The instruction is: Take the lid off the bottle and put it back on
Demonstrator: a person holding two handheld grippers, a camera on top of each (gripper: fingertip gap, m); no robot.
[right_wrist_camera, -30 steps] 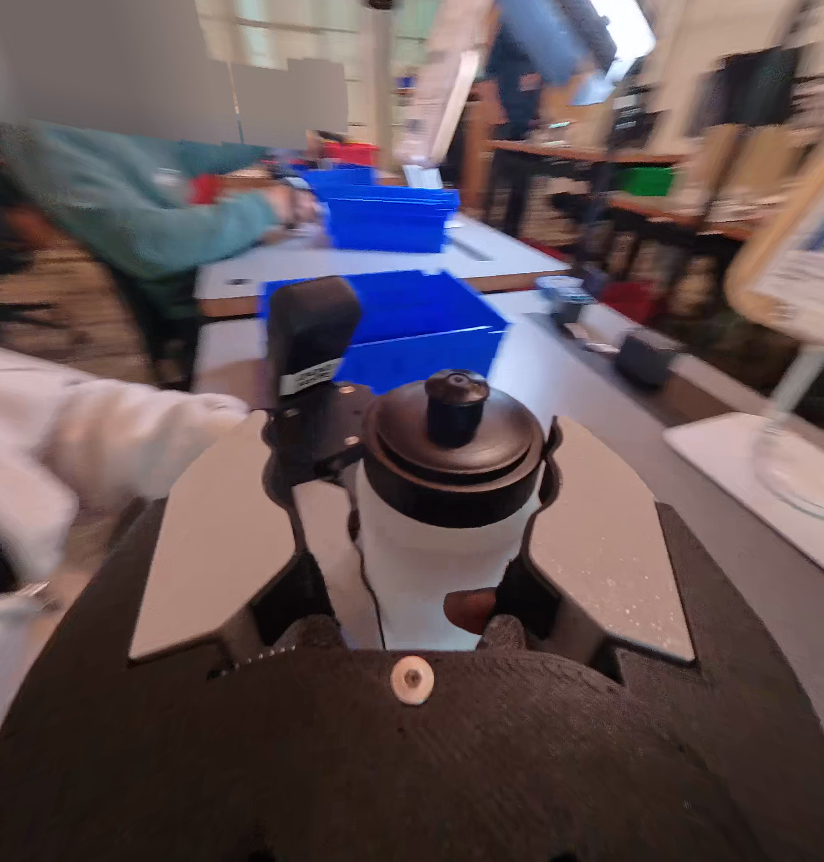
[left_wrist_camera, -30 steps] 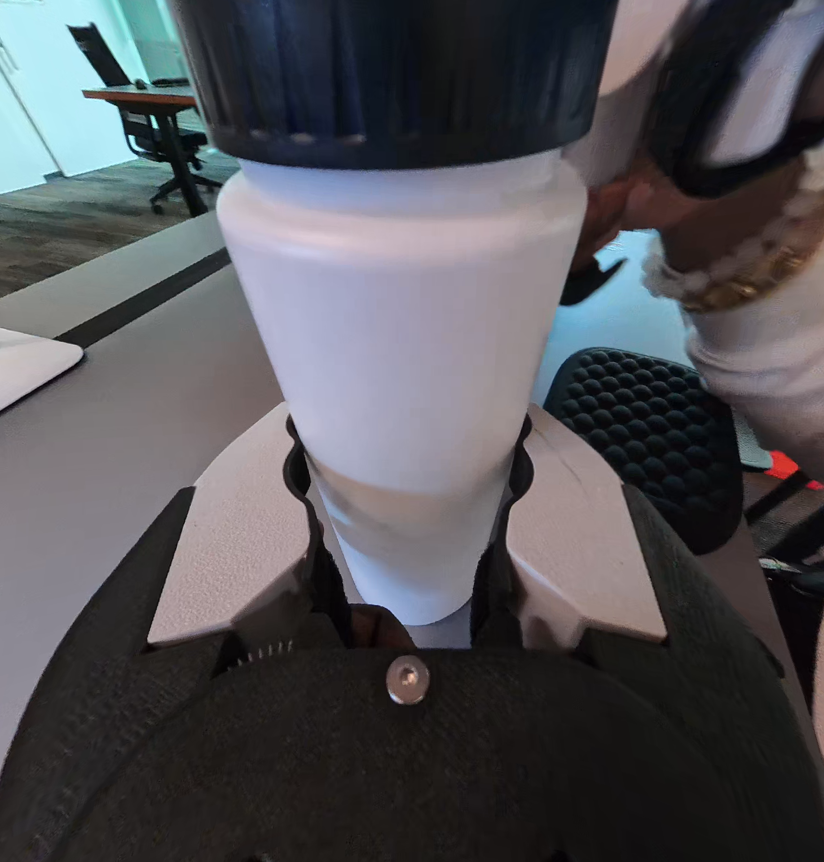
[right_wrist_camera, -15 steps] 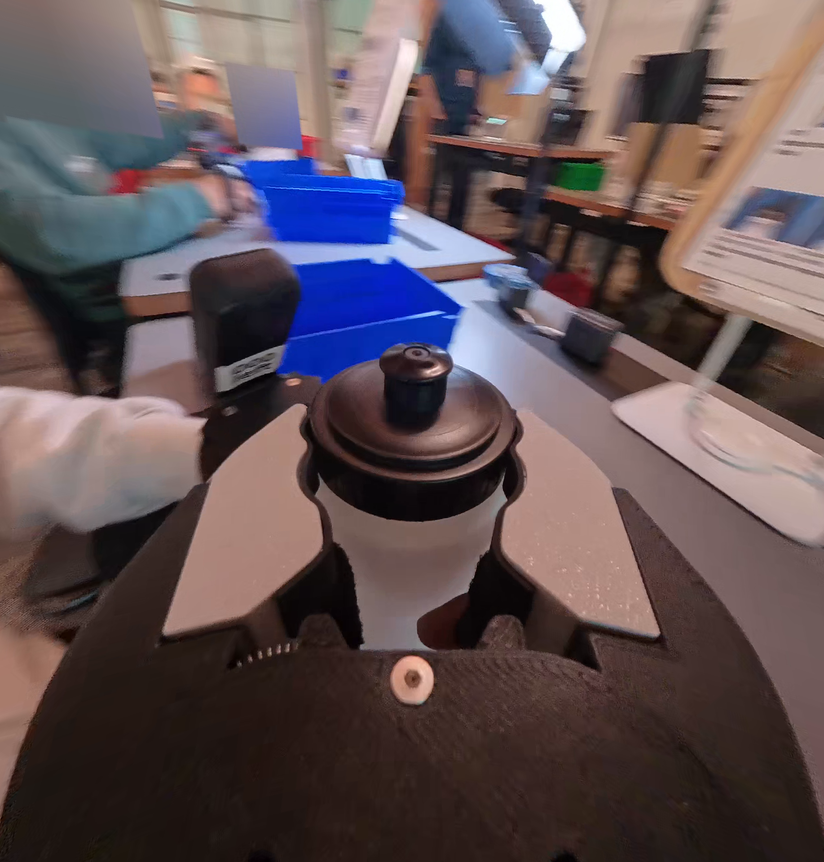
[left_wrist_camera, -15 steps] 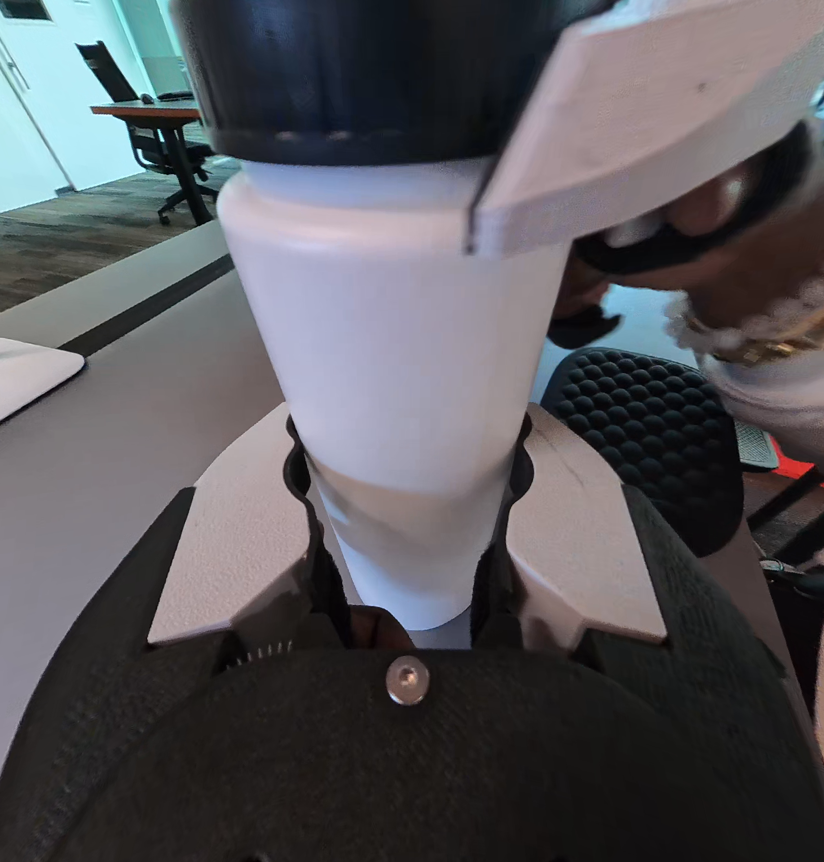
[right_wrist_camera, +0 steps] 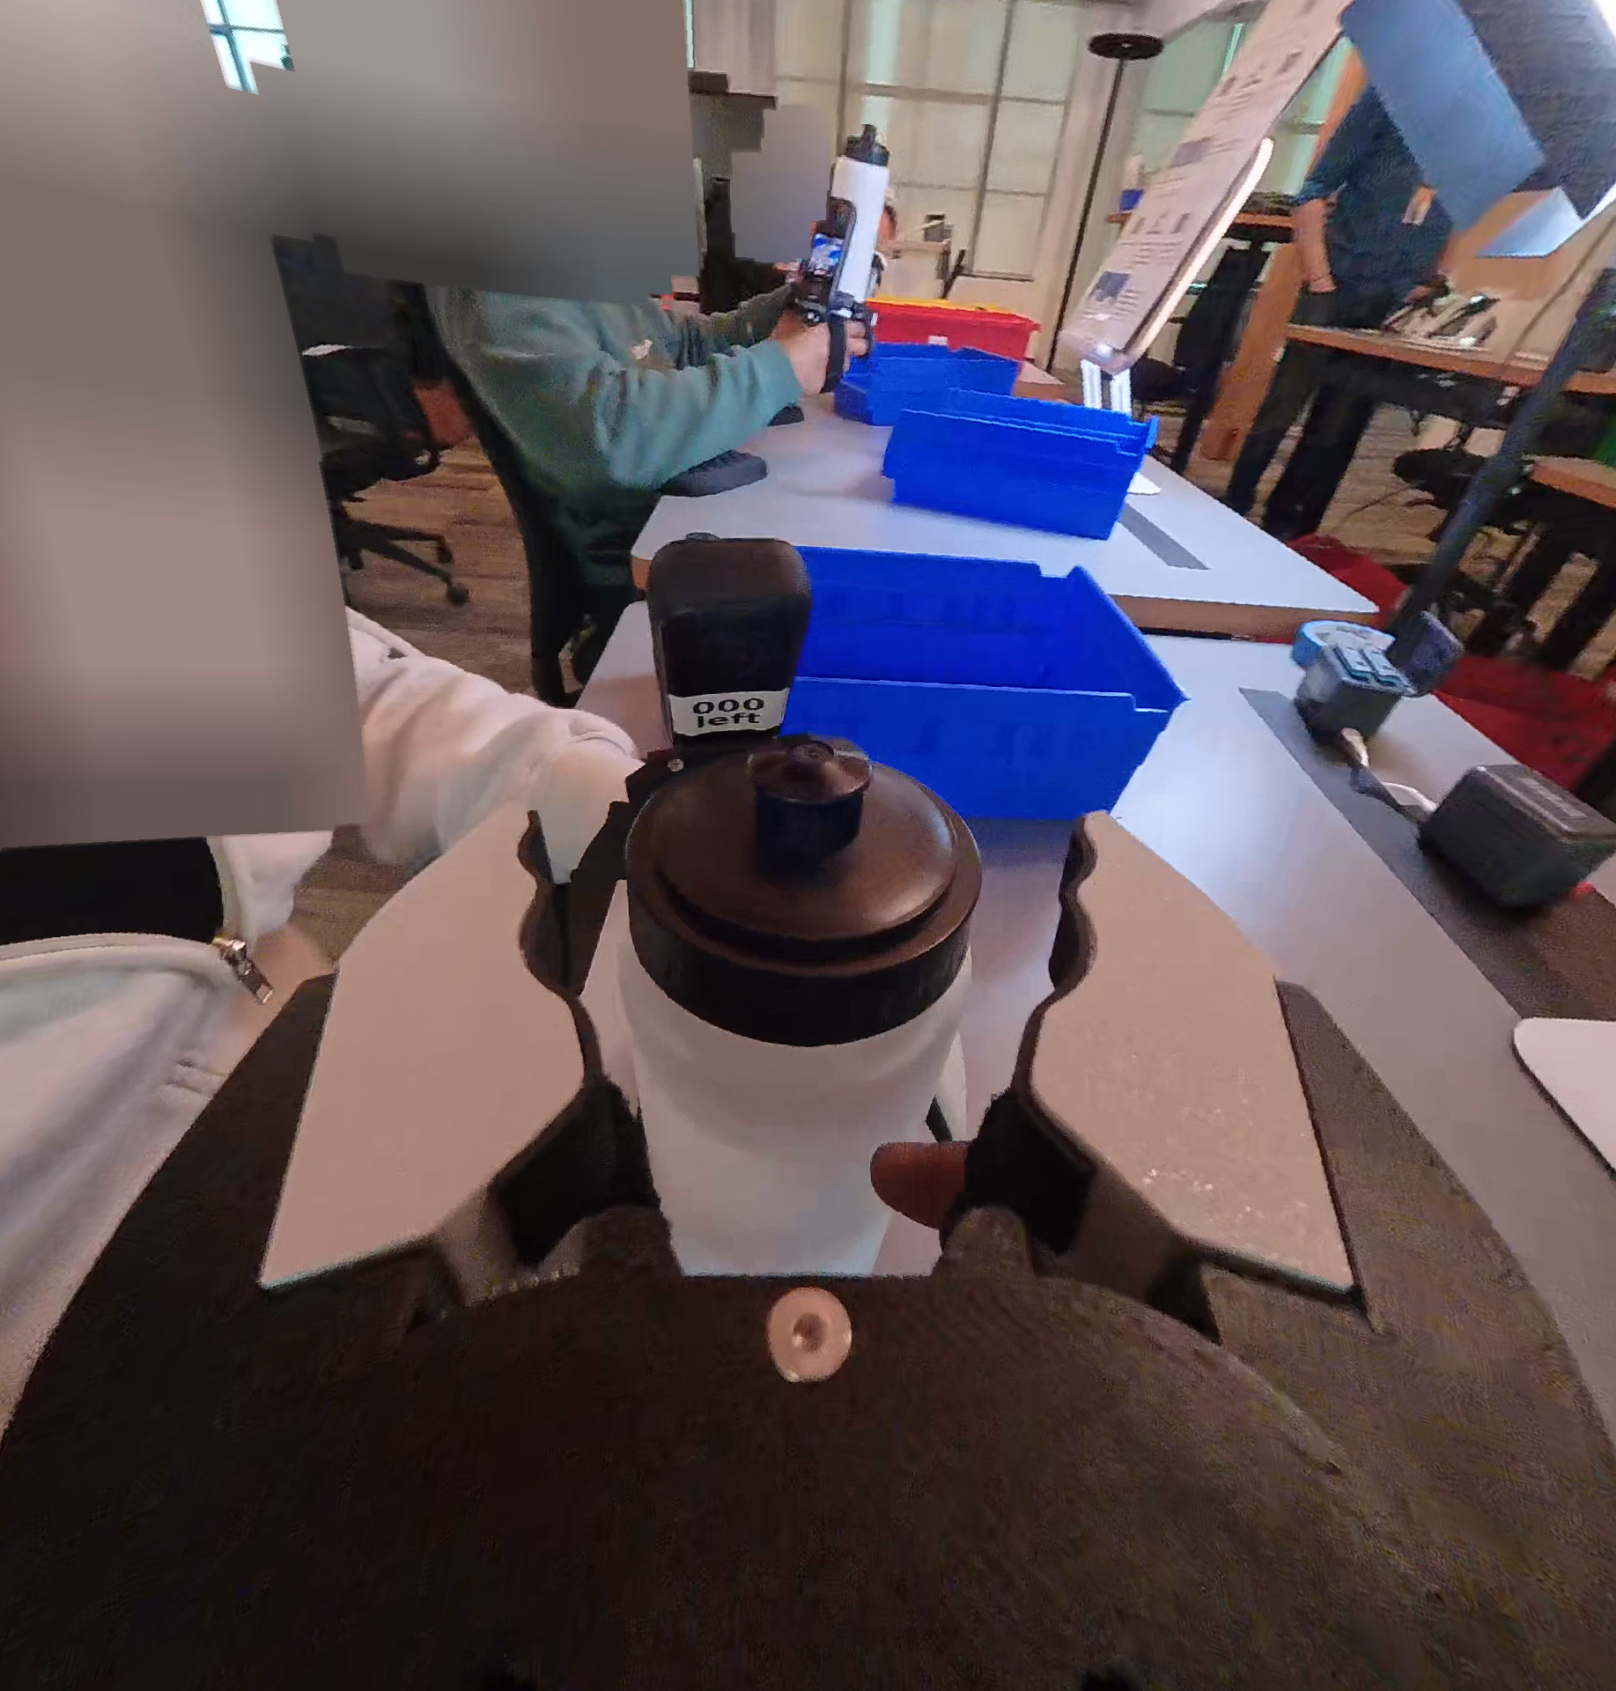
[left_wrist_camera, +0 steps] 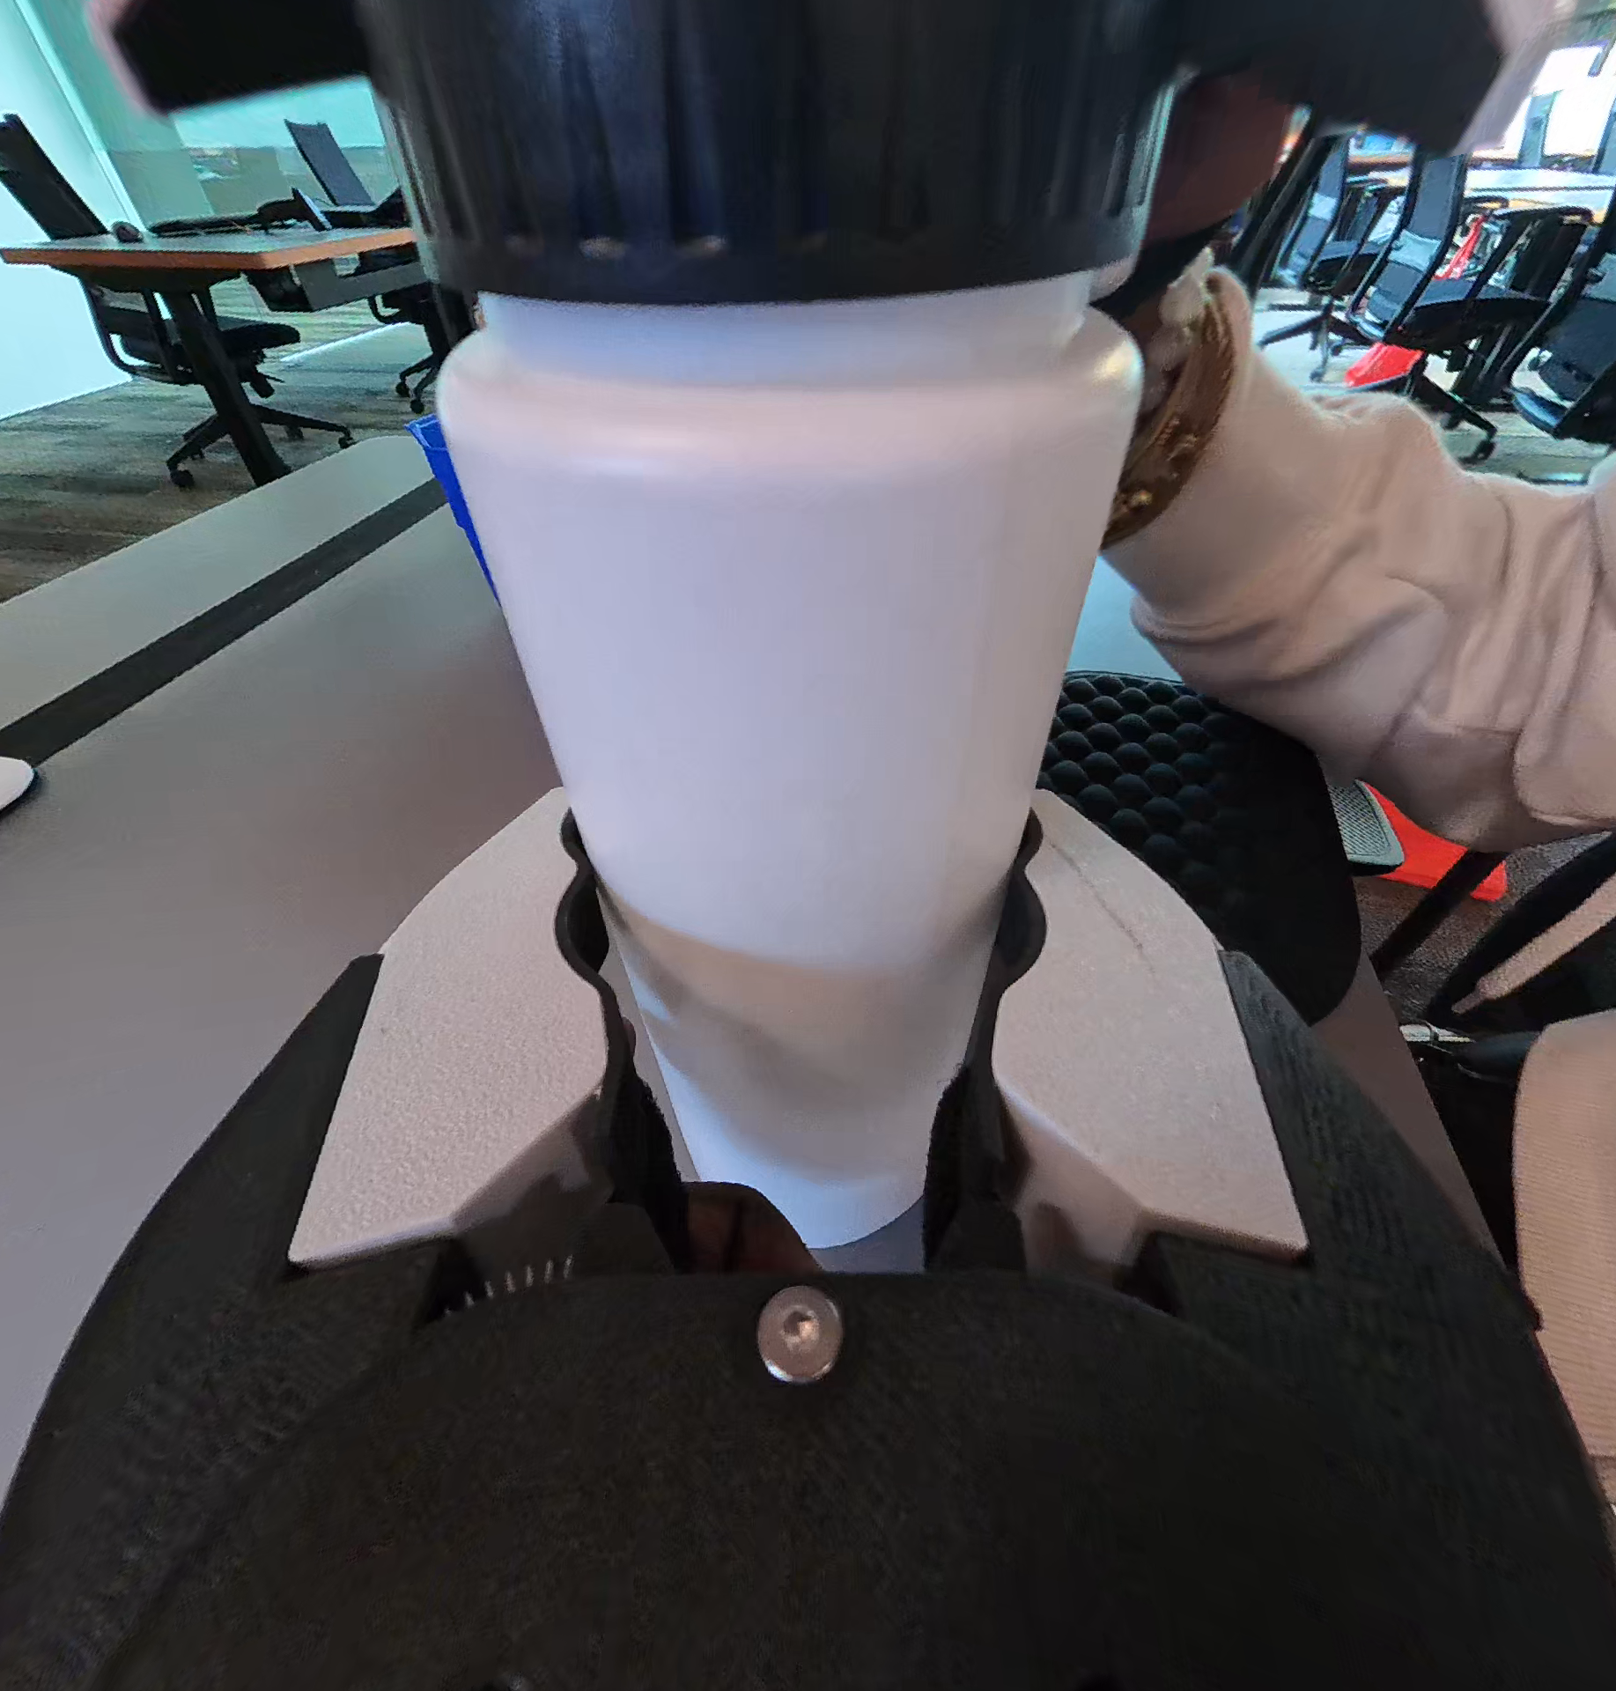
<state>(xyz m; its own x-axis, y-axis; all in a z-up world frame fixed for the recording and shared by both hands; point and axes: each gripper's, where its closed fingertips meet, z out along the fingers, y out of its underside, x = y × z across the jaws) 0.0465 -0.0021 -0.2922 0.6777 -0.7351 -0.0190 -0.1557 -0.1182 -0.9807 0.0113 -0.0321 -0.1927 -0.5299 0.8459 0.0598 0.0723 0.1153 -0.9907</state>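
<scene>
Left gripper [left_wrist_camera: 799, 961] is clamped on the bottle [left_wrist_camera: 786, 640] body to steady it; right gripper [right_wrist_camera: 799, 924] sits wide open around the lid [right_wrist_camera: 799, 906], prob lining up w/ it to twist.

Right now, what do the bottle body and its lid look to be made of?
Bottle: probably translucent white plastic with a matte, frosted finish; its lower part looks darker, as if light passes through. Lid: likely hard black plastic with a slight sheen, vertical grip ridges round its rim and a moulded spout on top.
</scene>
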